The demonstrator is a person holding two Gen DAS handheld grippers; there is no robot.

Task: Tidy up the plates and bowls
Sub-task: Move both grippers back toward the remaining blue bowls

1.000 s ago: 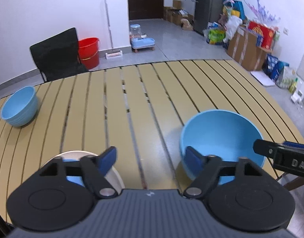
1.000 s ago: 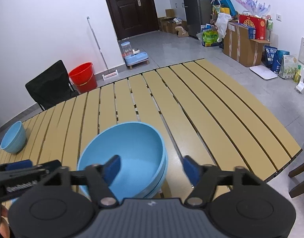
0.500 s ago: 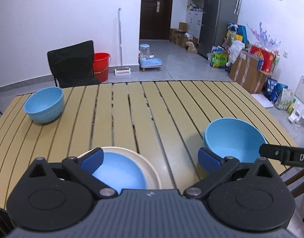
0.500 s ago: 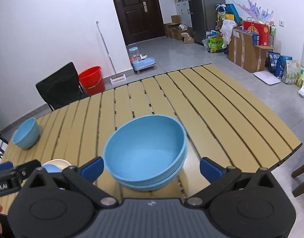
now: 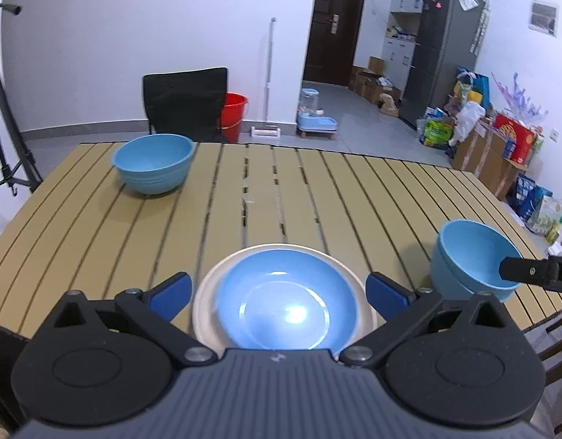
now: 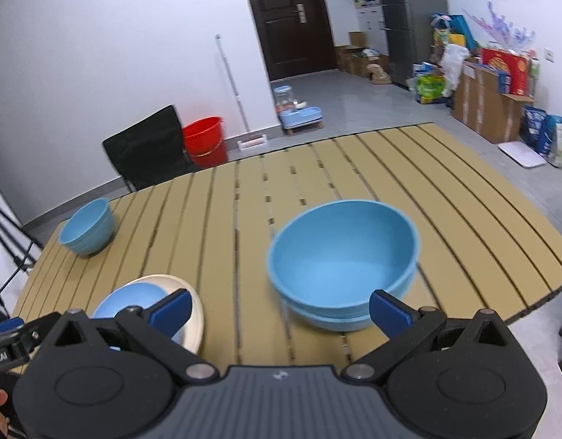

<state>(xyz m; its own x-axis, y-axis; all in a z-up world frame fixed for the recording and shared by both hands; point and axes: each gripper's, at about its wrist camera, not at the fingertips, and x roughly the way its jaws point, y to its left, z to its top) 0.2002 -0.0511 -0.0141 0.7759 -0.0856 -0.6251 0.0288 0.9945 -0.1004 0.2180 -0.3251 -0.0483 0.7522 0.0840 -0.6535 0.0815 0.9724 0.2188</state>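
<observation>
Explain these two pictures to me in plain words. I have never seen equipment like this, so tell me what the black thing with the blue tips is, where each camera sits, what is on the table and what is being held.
No robot here: a person holds a two-finger gripper in each hand, each with a camera looking along its blue-tipped fingers. One picture comes from the left gripper, the other from the right gripper. Both are open and hold nothing.

On the slatted table lie a blue plate stacked on a cream plate, two nested blue bowls, and another blue bowl stack at the far left corner. The black bar at the left picture's right edge is the other gripper.
</observation>
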